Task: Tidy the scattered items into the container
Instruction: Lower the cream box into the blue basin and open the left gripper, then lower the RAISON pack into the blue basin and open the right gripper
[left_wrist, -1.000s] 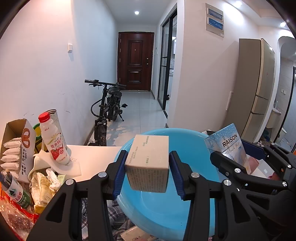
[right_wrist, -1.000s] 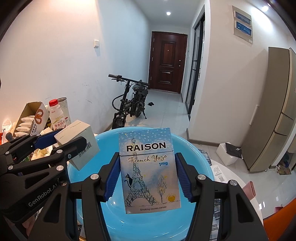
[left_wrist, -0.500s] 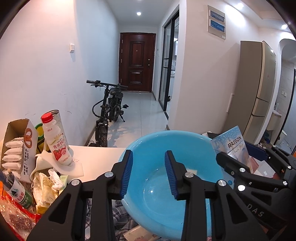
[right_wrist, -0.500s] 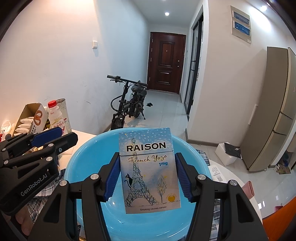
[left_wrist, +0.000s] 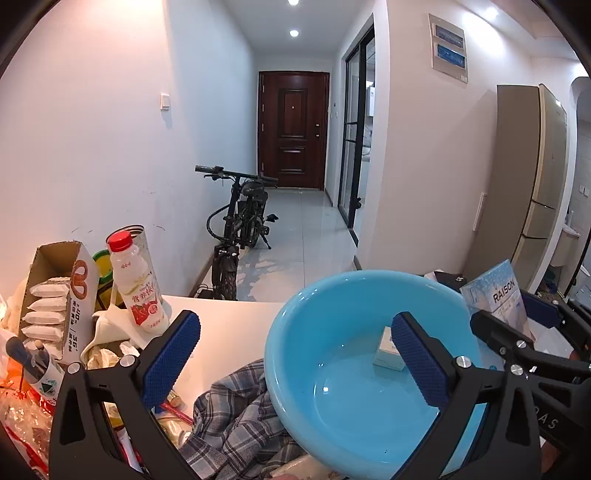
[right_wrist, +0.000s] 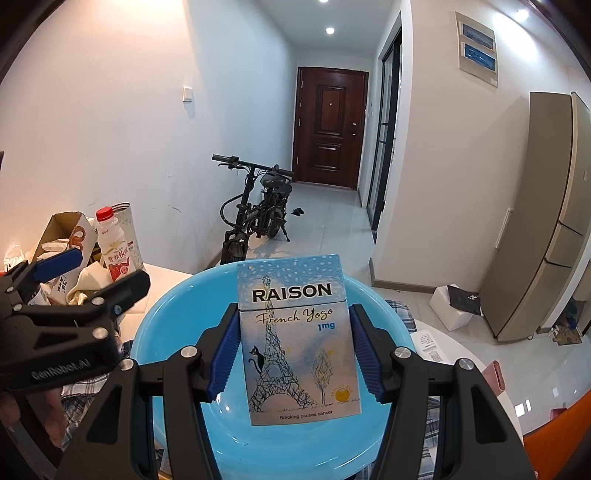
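The blue basin (left_wrist: 295, 332) sits at the near edge of the white bench (left_wrist: 225, 321), partly on a crumpled plaid cloth (left_wrist: 236, 410), and it is plainly the container for this tidy-up. Both grippers are poised over it, tilted down toward its hollow, which makes sense: anything let go from here would fall inside rather than onto the bench.

The left gripper (left_wrist: 295, 354) has its jaws spreading to their widest, with nothing between the blue pads. A small pale box (left_wrist: 386, 349) lies on the basin floor, partly hidden behind the right-hand pad, so one item looks delivered.

The right gripper (right_wrist: 293, 350) is clamped on the cigarette pack (right_wrist: 295, 332), its pads pressing the pack's two narrow sides so the printed face stands upright toward the camera. Held by the edges over the middle of the basin, the pack should drop clear once the jaws part; I judge that is the step in hand.

Plenty is left, I'd say. On the left side of the bench stand a red-capped drink bottle (left_wrist: 136, 284), an opened carton of wrapped snacks (left_wrist: 55, 299) and loose wrappers, all outside the basin and well apart from both grippers.
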